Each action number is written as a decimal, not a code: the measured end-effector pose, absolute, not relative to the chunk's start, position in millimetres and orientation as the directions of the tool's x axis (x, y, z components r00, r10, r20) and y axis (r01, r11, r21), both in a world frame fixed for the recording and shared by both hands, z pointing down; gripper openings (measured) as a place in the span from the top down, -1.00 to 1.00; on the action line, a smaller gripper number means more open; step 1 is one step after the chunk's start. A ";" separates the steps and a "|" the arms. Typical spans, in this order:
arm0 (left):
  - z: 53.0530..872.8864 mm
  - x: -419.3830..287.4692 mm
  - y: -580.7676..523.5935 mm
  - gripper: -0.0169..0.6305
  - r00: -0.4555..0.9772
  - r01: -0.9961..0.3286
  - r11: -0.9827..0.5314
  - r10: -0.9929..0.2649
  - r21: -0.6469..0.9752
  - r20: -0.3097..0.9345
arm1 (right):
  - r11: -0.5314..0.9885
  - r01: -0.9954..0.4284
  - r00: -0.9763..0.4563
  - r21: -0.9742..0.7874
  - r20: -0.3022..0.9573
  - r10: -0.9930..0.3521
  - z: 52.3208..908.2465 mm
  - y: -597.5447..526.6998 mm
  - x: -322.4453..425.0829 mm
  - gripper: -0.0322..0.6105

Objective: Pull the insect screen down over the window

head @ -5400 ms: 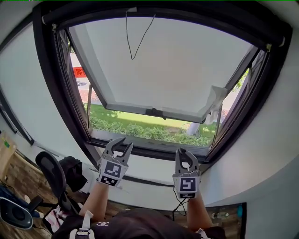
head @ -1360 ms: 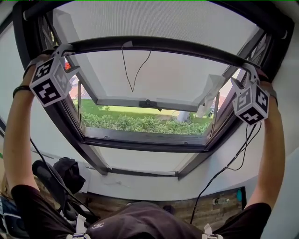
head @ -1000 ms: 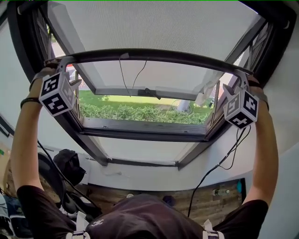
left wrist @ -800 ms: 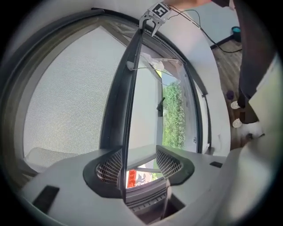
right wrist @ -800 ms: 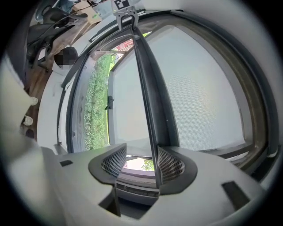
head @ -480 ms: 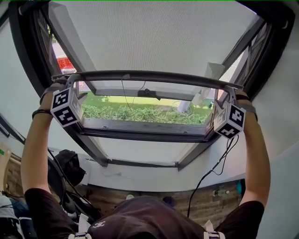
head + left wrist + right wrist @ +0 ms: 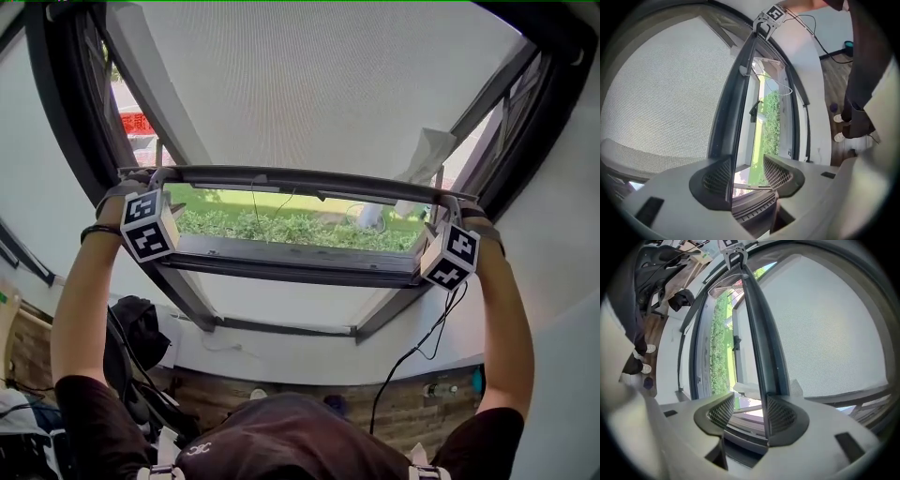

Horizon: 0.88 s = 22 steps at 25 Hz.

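Aloft, left hand-held gripper (image 7: 157, 175), right hand-held gripper (image 7: 447, 202) astride screen bar (image 7: 300, 178).

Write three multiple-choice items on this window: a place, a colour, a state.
1. Where do the left claw and right claw meet the screen bar? A) its two ends B) its middle C) nowhere
2. The bar's colour? A) white B) red C) dark grey
3. The insect screen is: A) rolled up B) partway down C) at the sill

A: they sit at opposite ends; the left's jaws have just been closing, with the bar against one jaw.
C: it is dark beside the pale screen.
B: the hedge shows below the bar.
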State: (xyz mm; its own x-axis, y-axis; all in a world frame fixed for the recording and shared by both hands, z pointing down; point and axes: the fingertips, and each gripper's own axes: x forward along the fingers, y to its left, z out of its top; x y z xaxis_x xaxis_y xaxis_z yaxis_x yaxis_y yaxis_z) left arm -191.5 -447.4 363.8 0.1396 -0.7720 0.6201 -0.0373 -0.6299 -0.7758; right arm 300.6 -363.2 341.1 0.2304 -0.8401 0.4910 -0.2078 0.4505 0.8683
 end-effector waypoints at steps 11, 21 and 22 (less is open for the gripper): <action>410.4 -194.9 -437.1 0.34 0.120 -0.028 -0.687 -0.724 -0.726 0.679 | 0.519 -0.259 0.218 0.815 0.572 -0.790 395.7 -351.7 294.9 0.20; 463.0 -196.3 -435.3 0.34 0.118 -0.027 -0.711 -0.700 -0.702 0.704 | 0.545 -0.287 0.233 0.788 0.609 -0.758 450.4 -347.3 292.8 0.15; 470.1 -196.5 -435.3 0.34 0.116 -0.026 -0.720 -0.691 -0.694 0.713 | 0.551 -0.291 0.233 0.782 0.616 -0.752 456.4 -347.2 292.6 0.15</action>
